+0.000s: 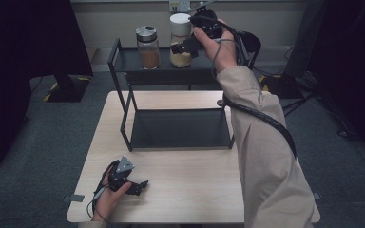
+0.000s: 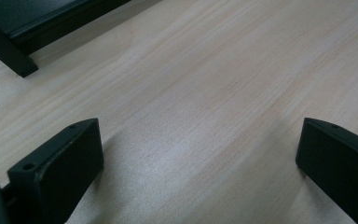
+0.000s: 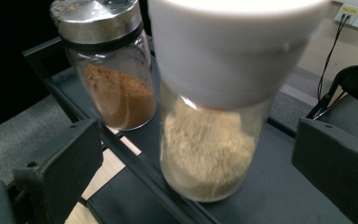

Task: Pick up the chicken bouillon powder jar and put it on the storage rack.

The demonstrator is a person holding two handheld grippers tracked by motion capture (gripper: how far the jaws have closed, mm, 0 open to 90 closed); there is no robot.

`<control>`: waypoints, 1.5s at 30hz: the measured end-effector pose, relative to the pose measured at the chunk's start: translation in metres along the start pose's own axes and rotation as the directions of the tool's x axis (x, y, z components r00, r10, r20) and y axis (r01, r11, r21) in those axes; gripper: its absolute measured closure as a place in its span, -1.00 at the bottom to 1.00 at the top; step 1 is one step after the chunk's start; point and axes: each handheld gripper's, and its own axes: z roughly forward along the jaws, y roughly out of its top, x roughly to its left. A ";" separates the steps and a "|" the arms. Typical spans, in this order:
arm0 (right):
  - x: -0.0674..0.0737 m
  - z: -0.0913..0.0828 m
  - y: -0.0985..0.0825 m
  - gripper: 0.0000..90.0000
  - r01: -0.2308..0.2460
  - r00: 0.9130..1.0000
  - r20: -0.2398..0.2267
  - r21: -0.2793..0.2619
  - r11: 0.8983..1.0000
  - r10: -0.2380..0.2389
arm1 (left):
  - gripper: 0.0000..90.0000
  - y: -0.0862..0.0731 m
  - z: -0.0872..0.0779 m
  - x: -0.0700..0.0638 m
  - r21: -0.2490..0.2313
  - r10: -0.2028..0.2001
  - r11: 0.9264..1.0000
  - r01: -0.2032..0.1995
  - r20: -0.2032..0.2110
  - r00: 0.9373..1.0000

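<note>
On the rack's top shelf [image 1: 130,59], the white-capped jar [image 1: 180,40] stands beside the steel-capped jar [image 1: 148,47]. The right claw [image 1: 183,47] gapes wide around it, pads clear. The left claw [image 1: 140,186] rests wide on the desk [image 1: 190,190].

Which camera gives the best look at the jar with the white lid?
The right gripper view: the white-lidded jar stands close up between that camera's open jaws, its pale powder plain through the glass, though slightly blurred. The high view shows it small on the rack's top shelf, partly hidden by the right hand-held gripper.
</note>
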 end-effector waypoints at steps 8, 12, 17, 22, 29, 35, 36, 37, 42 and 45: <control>0.007 -0.014 -0.020 -0.98 -0.004 1.000 -0.001 -0.012 1.000 0.004 | -1.00 0.000 0.000 0.000 0.000 0.000 1.000 0.000 0.000 1.000; 0.012 -0.022 -0.029 -0.98 0.002 1.000 -0.003 -0.025 1.000 -0.002 | -1.00 0.000 0.000 0.000 0.000 0.000 1.000 0.000 0.000 1.000; 0.017 -0.028 -0.041 -0.98 0.001 1.000 -0.013 -0.043 0.999 -0.002 | -1.00 0.000 0.000 0.000 0.000 0.000 1.000 0.000 0.000 1.000; 0.021 -0.030 -0.053 -0.97 0.011 1.000 -0.019 -0.053 0.999 -0.012 | -1.00 0.000 0.000 0.000 0.000 0.000 1.000 0.000 0.000 1.000; 0.025 -0.032 -0.067 -0.97 0.007 0.999 -0.039 -0.077 0.997 -0.010 | -1.00 0.000 0.000 0.000 0.000 0.000 1.000 0.000 0.000 1.000; 0.028 -0.031 -0.075 -0.97 0.013 0.998 -0.057 -0.082 0.997 -0.018 | -1.00 0.000 0.000 0.000 0.000 -0.001 1.000 0.001 0.000 1.000; 0.029 -0.031 -0.076 -0.97 0.016 0.998 -0.058 -0.080 0.997 -0.020 | -1.00 0.000 0.000 0.000 0.000 -0.001 1.000 0.001 0.000 1.000; 0.030 -0.031 -0.077 -0.97 0.016 0.998 -0.060 -0.082 0.997 -0.021 | -1.00 0.000 0.000 0.000 -0.001 -0.002 1.000 0.002 0.000 1.000; 0.033 -0.029 -0.087 -0.97 0.020 0.996 -0.084 -0.091 0.996 -0.027 | -1.00 0.000 0.000 0.000 -0.001 -0.002 1.000 0.002 0.000 1.000; 0.035 -0.027 -0.093 -0.97 0.018 0.995 -0.097 -0.095 0.995 -0.027 | -1.00 0.000 0.000 0.000 -0.002 -0.002 1.000 0.002 0.000 1.000</control>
